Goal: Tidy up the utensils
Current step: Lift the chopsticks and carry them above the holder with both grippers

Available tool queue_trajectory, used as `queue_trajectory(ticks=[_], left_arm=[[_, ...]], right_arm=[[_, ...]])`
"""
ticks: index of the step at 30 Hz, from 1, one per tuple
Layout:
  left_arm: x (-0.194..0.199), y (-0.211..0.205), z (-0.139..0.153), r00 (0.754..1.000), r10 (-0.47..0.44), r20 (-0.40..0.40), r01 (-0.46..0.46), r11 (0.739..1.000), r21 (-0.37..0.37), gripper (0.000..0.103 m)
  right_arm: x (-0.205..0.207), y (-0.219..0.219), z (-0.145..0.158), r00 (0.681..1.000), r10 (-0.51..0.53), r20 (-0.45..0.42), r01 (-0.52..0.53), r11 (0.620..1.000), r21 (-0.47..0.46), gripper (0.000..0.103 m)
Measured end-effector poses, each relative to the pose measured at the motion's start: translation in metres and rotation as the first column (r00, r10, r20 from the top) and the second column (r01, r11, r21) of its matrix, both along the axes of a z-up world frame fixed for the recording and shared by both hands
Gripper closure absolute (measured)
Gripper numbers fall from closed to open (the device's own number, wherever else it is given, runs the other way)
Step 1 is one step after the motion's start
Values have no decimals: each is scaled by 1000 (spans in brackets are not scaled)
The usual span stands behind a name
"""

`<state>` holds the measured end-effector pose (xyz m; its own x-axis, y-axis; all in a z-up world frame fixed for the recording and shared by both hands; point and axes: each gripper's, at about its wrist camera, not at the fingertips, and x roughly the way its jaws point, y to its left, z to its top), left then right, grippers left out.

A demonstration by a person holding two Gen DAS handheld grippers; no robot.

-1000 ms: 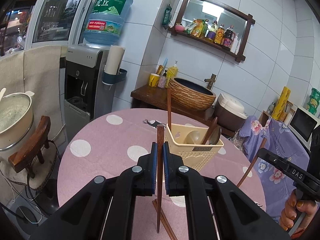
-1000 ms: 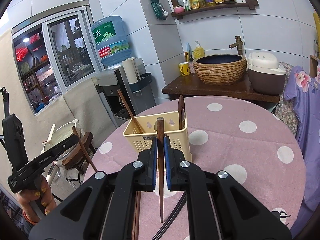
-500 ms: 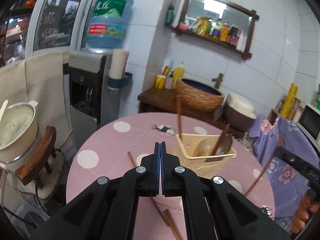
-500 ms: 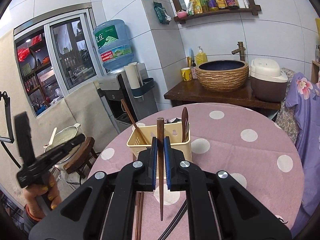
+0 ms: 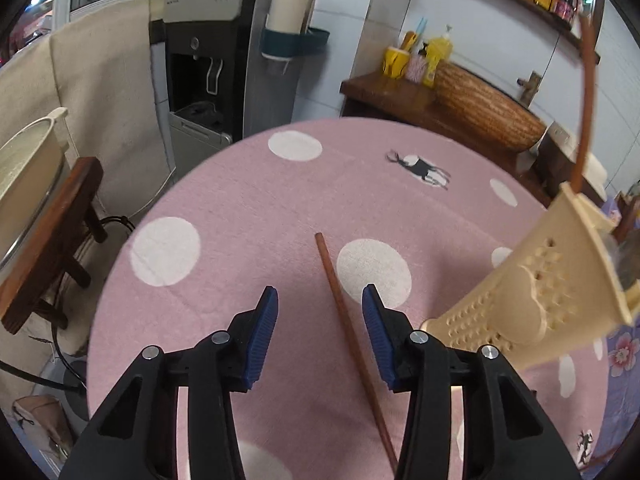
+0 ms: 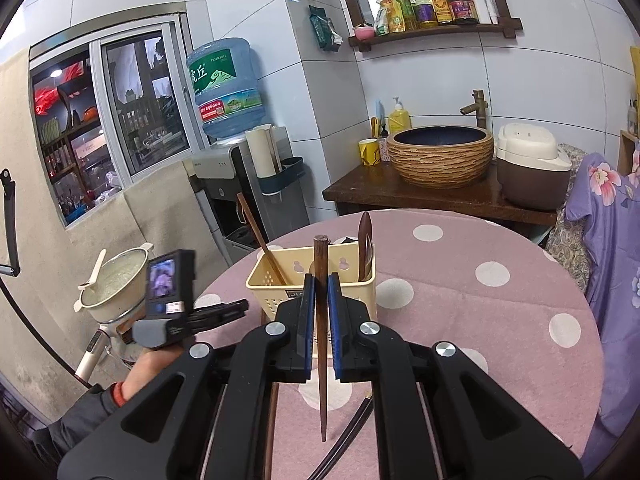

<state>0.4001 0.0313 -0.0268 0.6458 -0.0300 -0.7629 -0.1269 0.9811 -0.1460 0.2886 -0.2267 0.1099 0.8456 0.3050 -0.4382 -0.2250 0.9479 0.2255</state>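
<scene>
In the left wrist view my left gripper (image 5: 319,310) is open and empty, low over the pink dotted table (image 5: 240,208). A brown chopstick (image 5: 348,320) lies on the cloth between its jaws. The cream utensil basket (image 5: 552,284) stands just to the right with a chopstick (image 5: 586,100) upright in it. In the right wrist view my right gripper (image 6: 319,300) is shut on a dark brown chopstick (image 6: 320,320), held upright in front of the basket (image 6: 280,280). The basket holds a leaning chopstick (image 6: 260,240) and a wooden spoon (image 6: 365,248). The left gripper (image 6: 192,314) shows at the left.
Dark chopsticks (image 6: 344,440) lie on the table under my right gripper. A water dispenser (image 6: 224,152), a pot on a stool (image 6: 116,284), a wooden counter with a basin (image 6: 440,156) and a rice cooker (image 6: 532,164) stand beyond the table. A floral cloth (image 6: 612,240) hangs at the right.
My left gripper let go of its chopstick, shut empty, then dropped low to the table and opened around a chopstick lying there. My right gripper kept holding its chopstick.
</scene>
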Motion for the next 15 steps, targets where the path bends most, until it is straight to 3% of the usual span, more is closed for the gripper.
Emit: queue_trajectory(ticks=[8,11,14,15], left_arm=[[36,-16,-36,995,29,-99,-19,995,100,65],[41,-21,-38,996,37,-79,-24,986,164,68],[47,-21,-39,997,42,-65,-30,983,179,76],[49,-21,-39,997,47,-64,-34,982,185,83]], right_arm=[[4,1,-5,1000,6,-15,-6,1000,7,96],[5,2,-5,1000,9,-14,-9,1000,5,96],[6,4,-6,1000,9,-13,-9,1000,4,96],[7,4,-6,1000,10,-13,-10,1000,6,96]])
